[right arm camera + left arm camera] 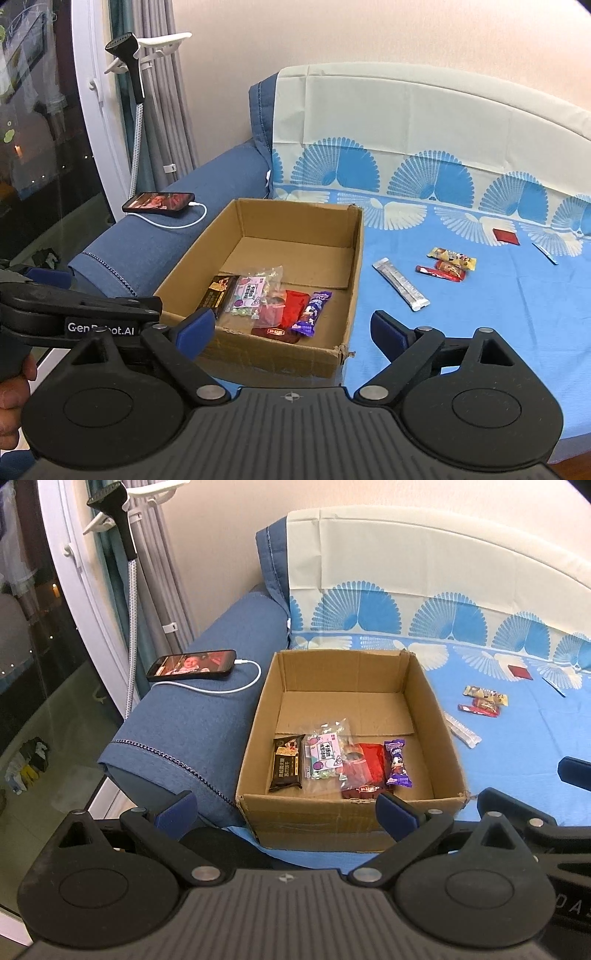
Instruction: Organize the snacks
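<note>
An open cardboard box (436, 701) (356, 258) sits on the blue bed sheet. Lying side by side along its near wall are a dark chocolate packet (286, 762) (218, 293), a clear candy bag (325, 753) (256, 288), a red packet (364, 771) (286, 314) and a purple candy (397, 762) (312, 312). Out on the sheet lie a silver stick pack (400, 283) (463, 732), a yellow bar (451, 257) (485, 695) and a red bar (439, 273) (478, 709). My left gripper (286, 808) hangs open before the box's near wall with nothing between its fingers. My right gripper (293, 328) is open and holds nothing, over the box's near right corner.
A phone (192, 664) (159, 202) on a white cable rests on the blue sofa arm left of the box. A small red square packet (505, 236) and a thin blue stick (545, 253) lie further right on the sheet. A garment steamer (129, 70) stands by the window.
</note>
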`<state>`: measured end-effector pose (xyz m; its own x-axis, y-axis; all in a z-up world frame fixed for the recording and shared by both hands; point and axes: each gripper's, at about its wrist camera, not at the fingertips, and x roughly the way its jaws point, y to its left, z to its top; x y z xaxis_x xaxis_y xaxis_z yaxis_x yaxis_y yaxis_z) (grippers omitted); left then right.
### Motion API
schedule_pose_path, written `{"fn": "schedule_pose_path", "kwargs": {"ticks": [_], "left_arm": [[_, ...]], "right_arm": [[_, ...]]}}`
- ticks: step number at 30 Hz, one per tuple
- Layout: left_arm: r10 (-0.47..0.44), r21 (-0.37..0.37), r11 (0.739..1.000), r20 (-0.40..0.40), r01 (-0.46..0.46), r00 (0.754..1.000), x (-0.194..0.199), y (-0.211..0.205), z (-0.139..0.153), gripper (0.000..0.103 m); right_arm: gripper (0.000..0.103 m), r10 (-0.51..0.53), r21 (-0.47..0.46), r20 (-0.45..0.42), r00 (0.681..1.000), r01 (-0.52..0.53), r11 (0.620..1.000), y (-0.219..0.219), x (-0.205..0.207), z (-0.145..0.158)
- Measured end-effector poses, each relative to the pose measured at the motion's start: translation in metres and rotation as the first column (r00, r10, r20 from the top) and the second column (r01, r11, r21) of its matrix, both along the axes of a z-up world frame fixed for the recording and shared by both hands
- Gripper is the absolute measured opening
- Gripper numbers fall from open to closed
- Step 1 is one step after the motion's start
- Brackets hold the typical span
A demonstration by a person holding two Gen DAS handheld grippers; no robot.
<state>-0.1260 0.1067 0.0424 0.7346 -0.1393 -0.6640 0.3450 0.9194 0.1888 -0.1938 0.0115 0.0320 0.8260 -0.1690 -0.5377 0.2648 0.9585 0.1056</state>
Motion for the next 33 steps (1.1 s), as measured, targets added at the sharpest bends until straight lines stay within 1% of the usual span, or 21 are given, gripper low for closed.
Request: {"fn": "schedule_pose_path", "kwargs": {"ticks": [6,19,33], "left_arm": [[-0.001,0.0,1.0,0.002,0.001,1.0,-0.001,0.001,0.0,0.103],[-0.004,0.02,1.0,-0.017,0.004,1.0,0.002,-0.001,-0.006,0.103],[-0.013,0.079,0.997,-0.054,0.018,0.998,0.009,-0.015,-0.022,0.103]], "right_arm": [[0.093,-0.001,0.002,0.002,1.0,0.001,1.0,0.002,-0.001,0.0],[0.095,-0.004,0.025,-0.024,1.0,0.005,1.0,-0.002,0.003,-0.006],[0.096,-0.007,0.084,-0.056,0.998,0.012,0.996,-0.016,0.009,-0.022]]}}
